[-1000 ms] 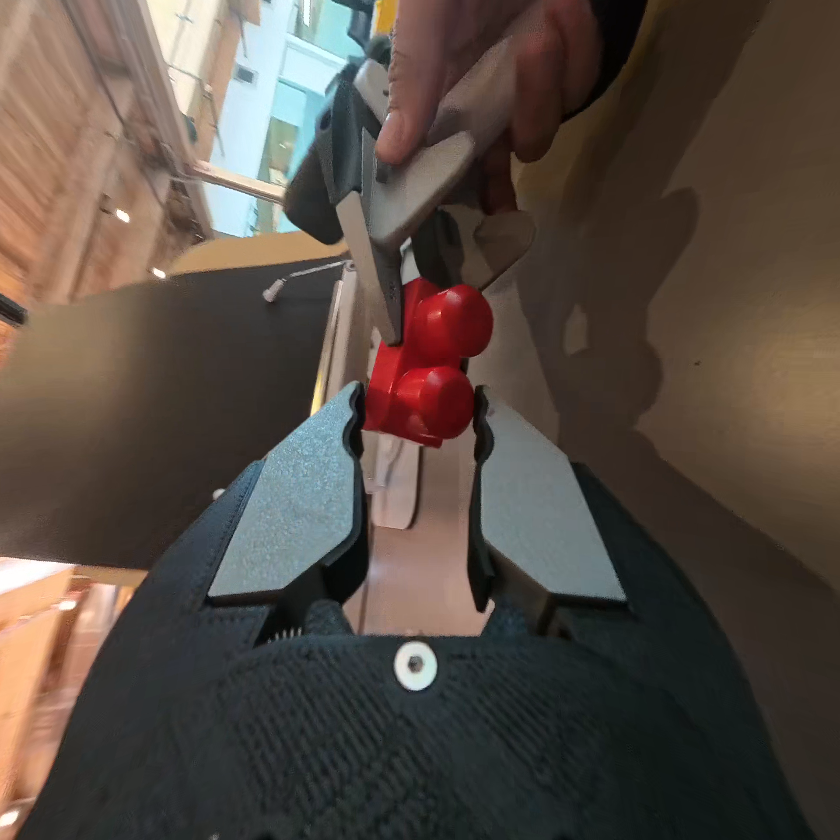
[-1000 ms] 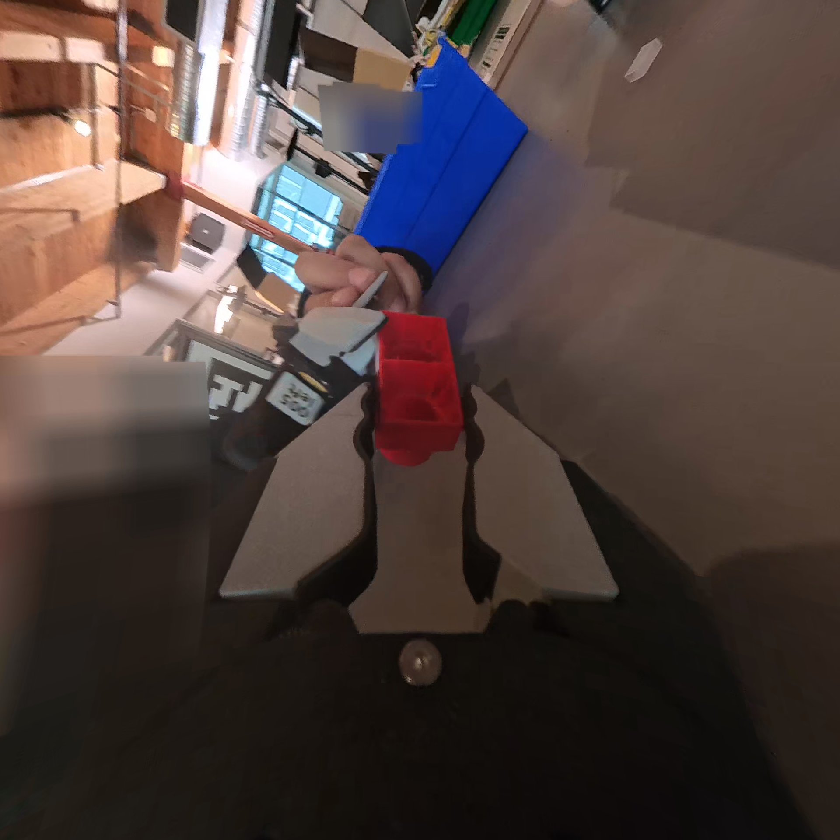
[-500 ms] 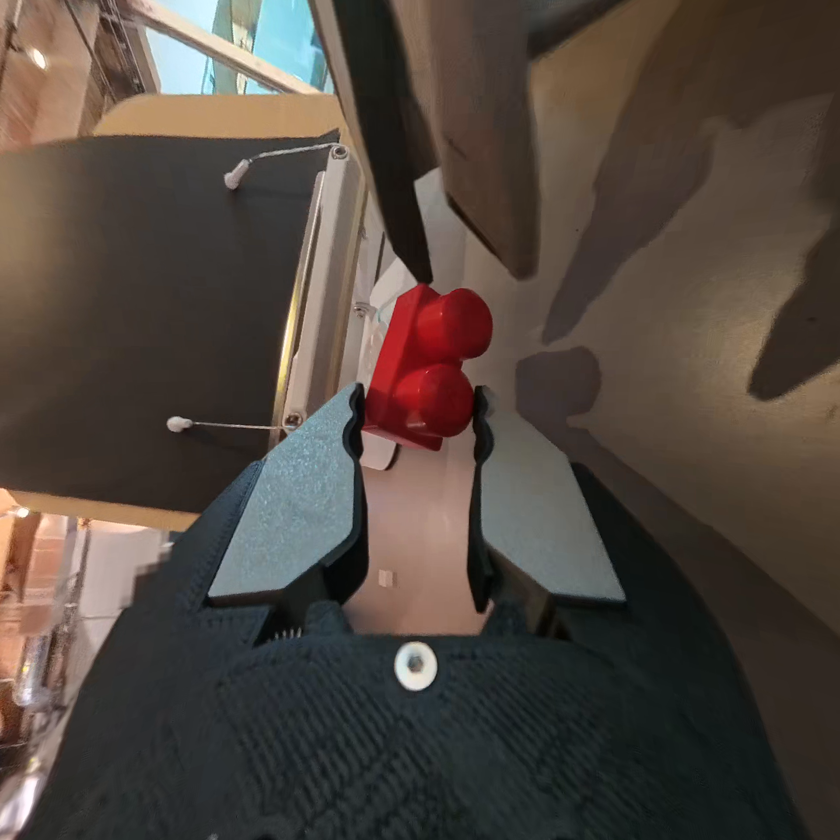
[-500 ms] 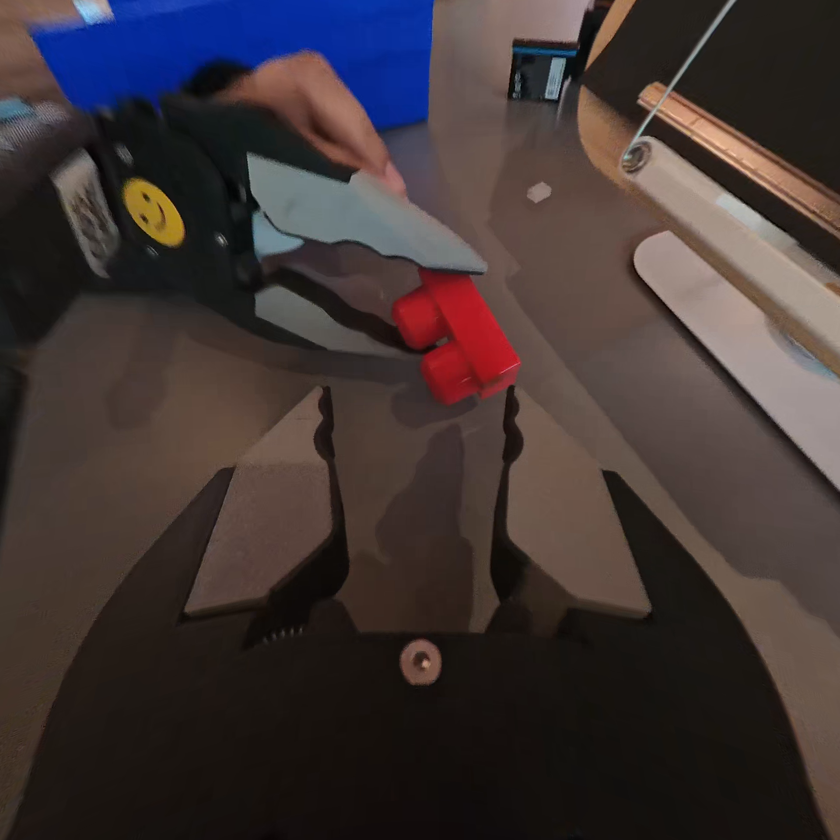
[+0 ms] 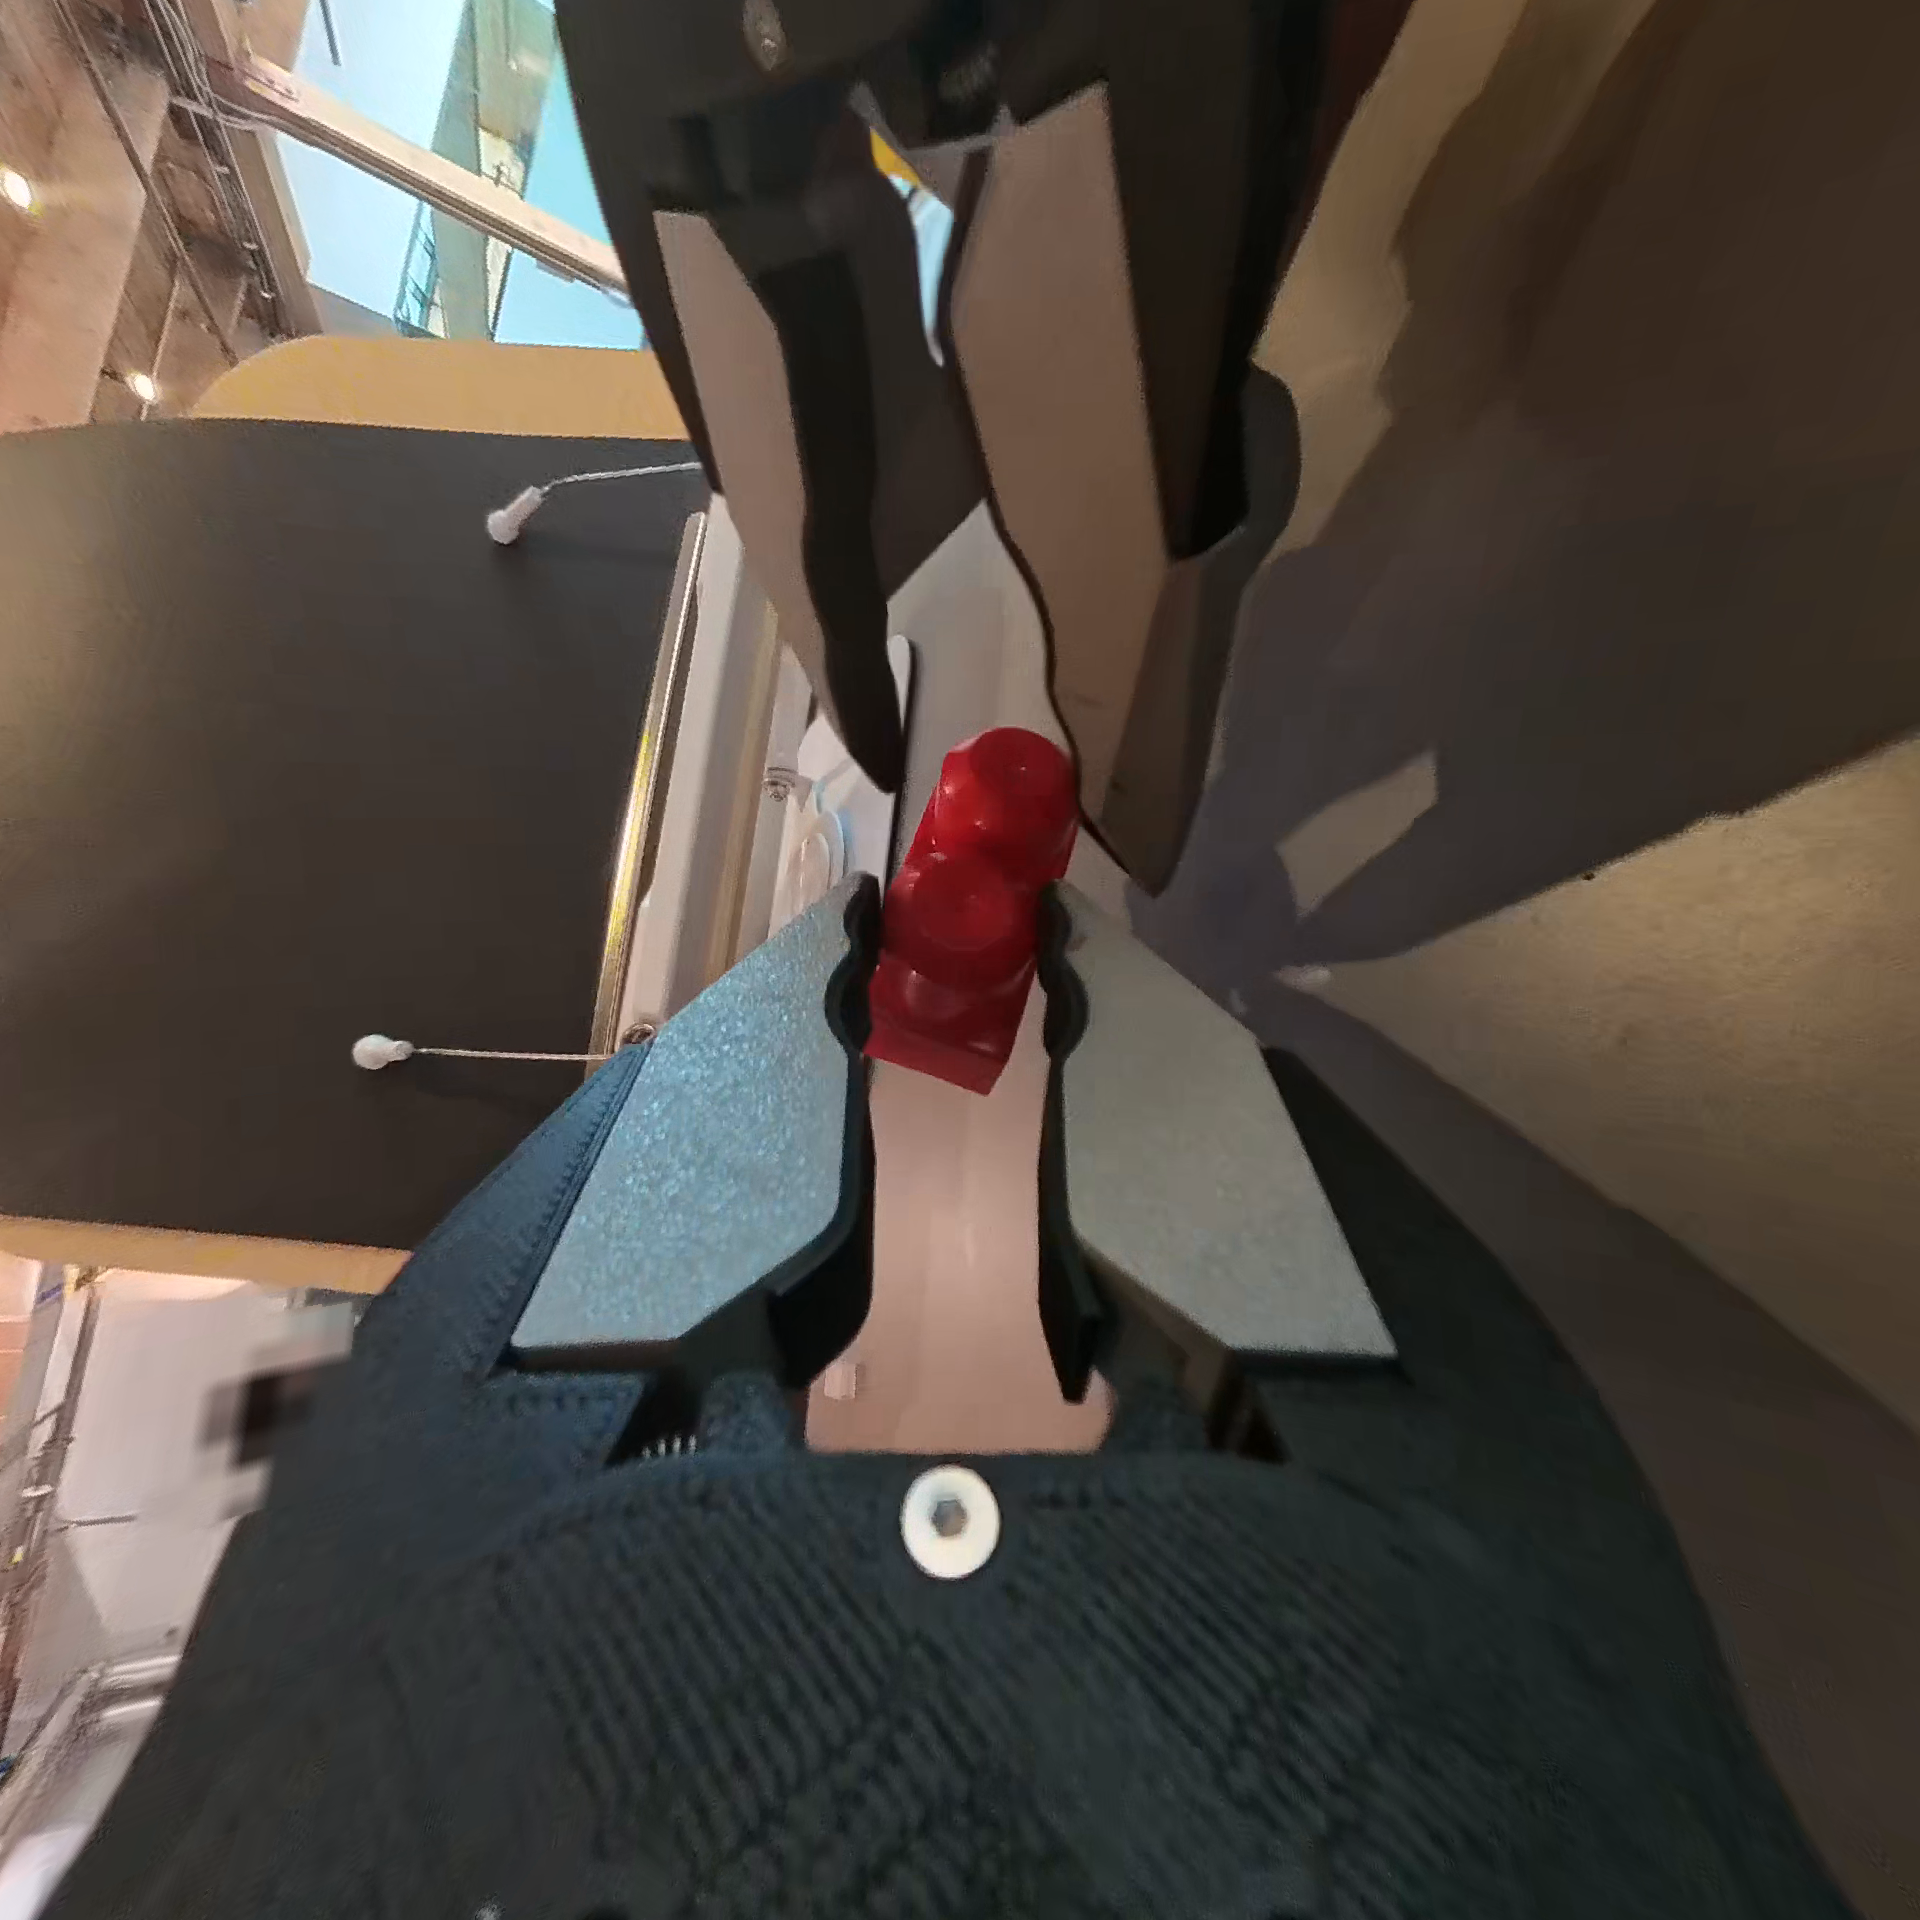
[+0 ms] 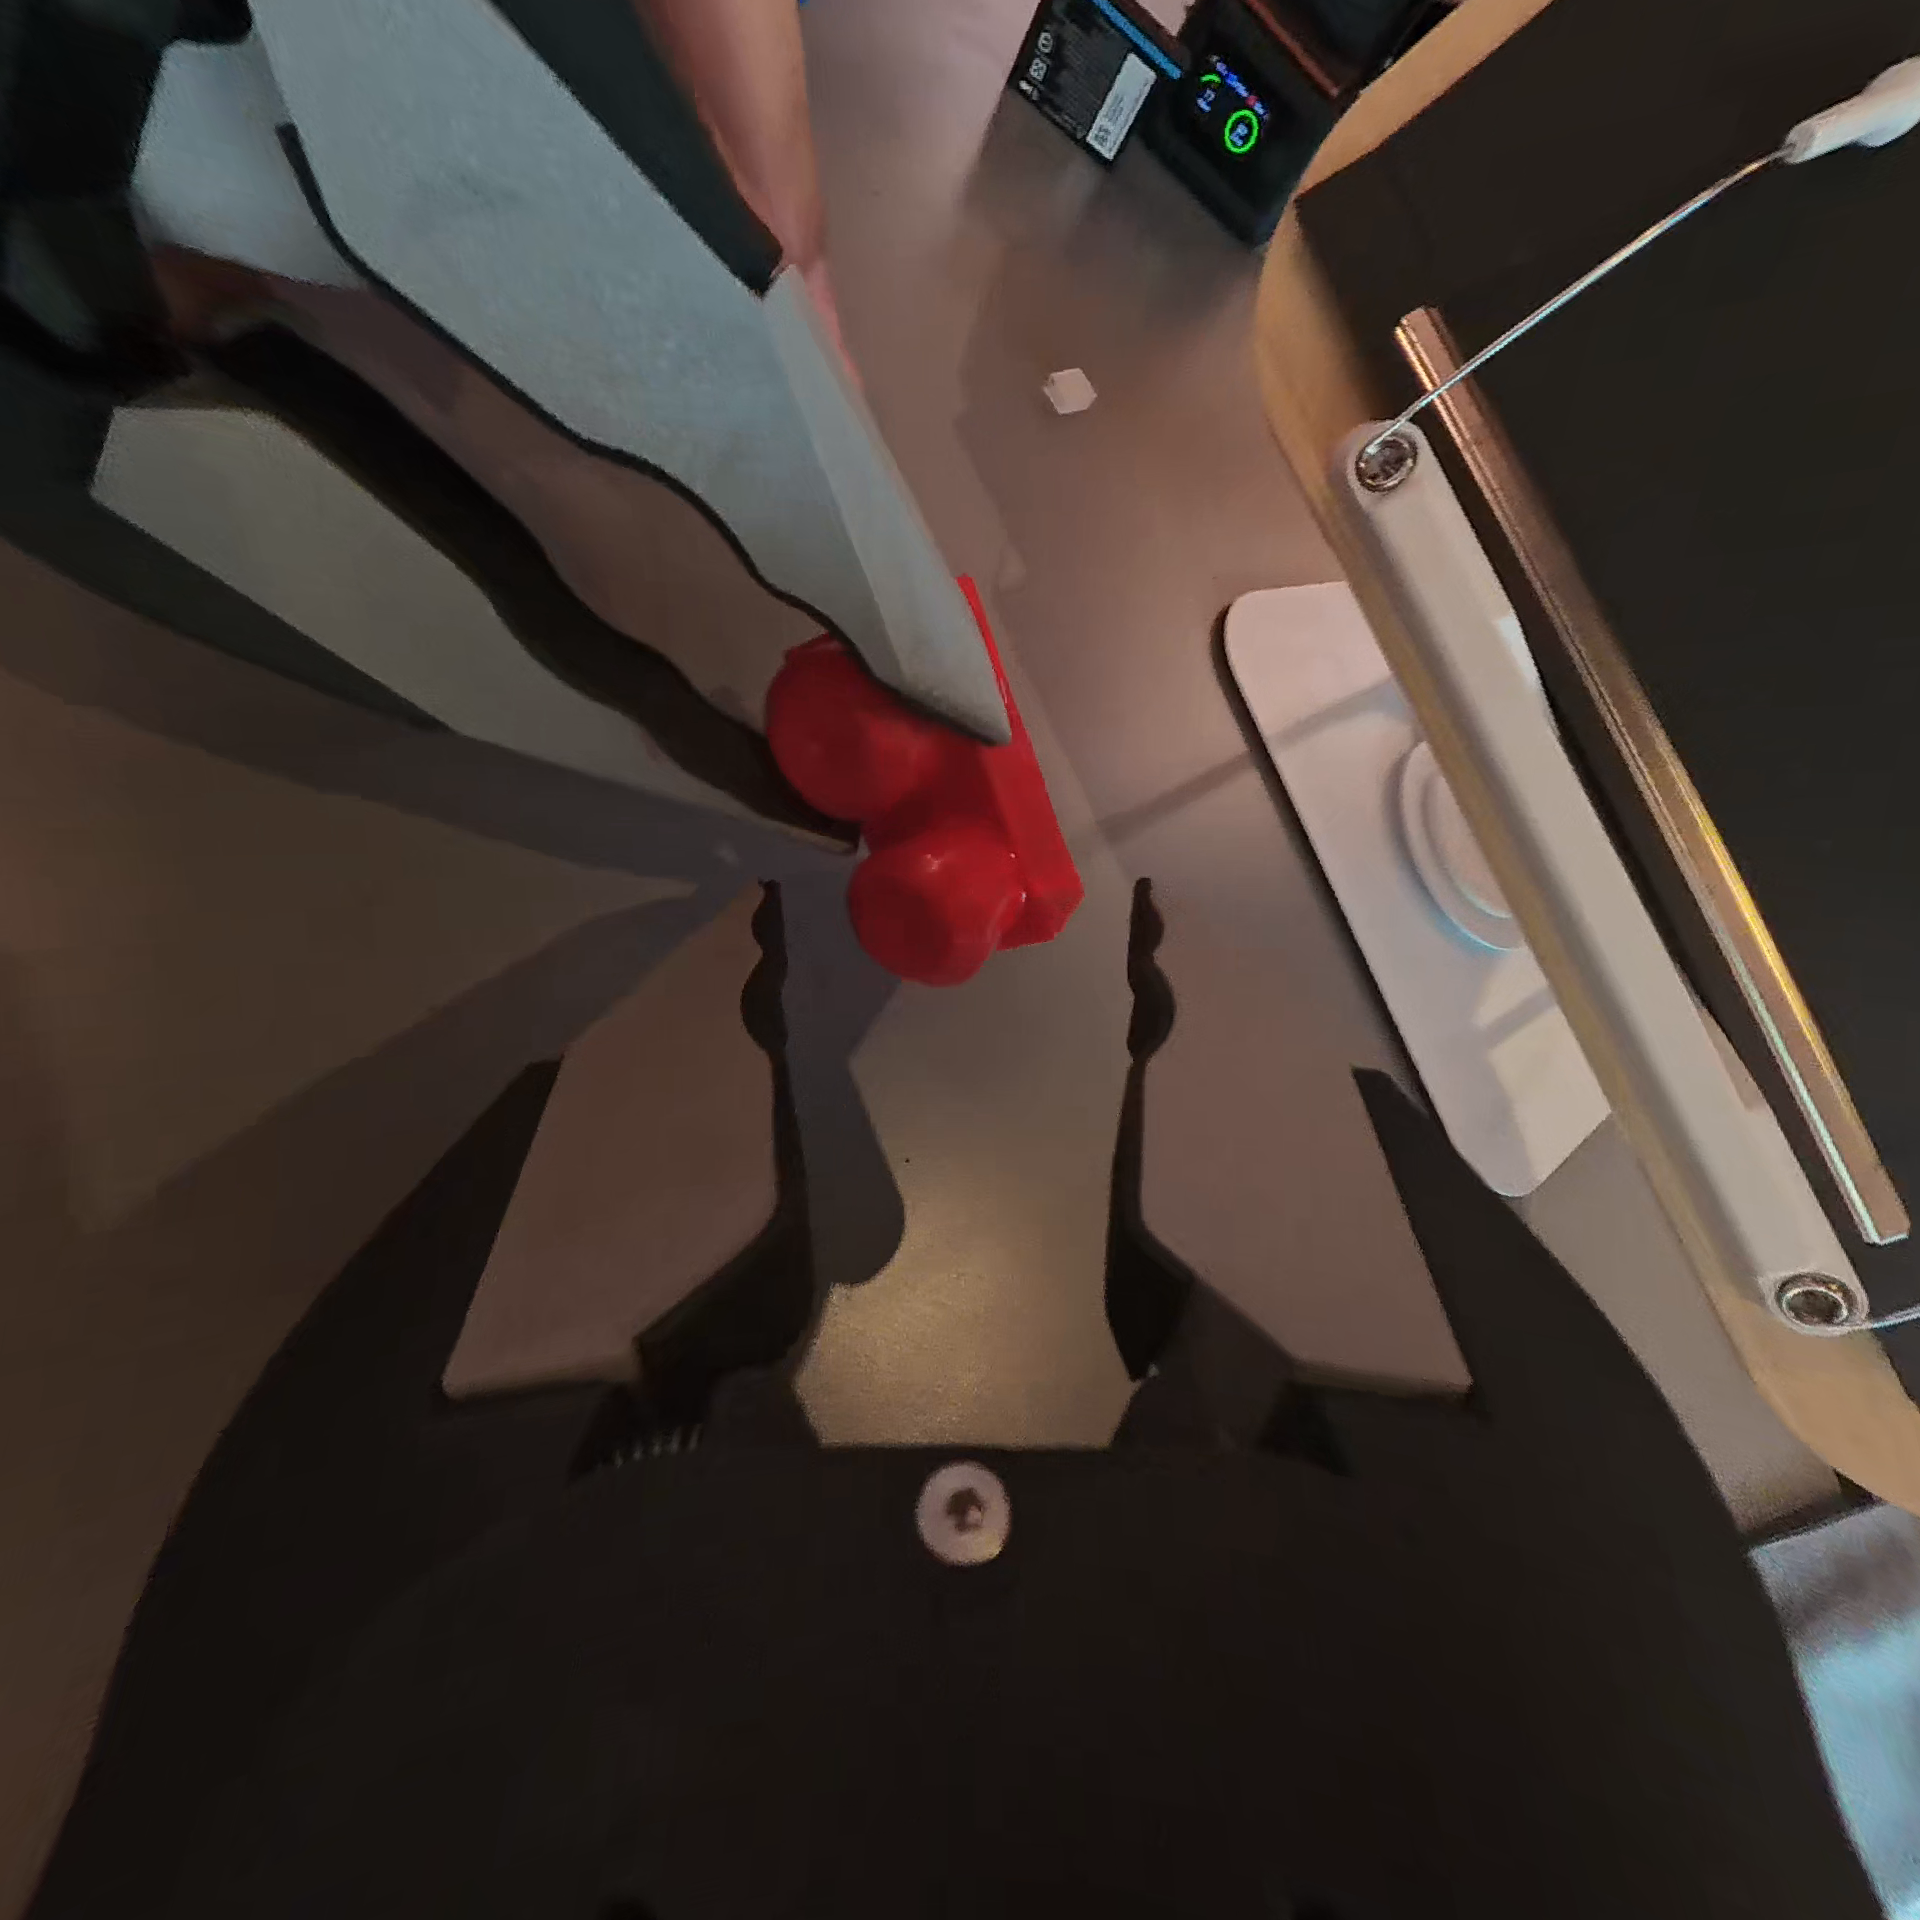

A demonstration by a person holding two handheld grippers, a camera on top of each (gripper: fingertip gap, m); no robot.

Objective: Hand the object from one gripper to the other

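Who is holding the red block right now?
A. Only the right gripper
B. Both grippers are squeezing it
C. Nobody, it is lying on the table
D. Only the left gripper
D: in the left wrist view the left gripper is shut on the red block, while in the right wrist view the right gripper stands open with its fingers clear of the block.
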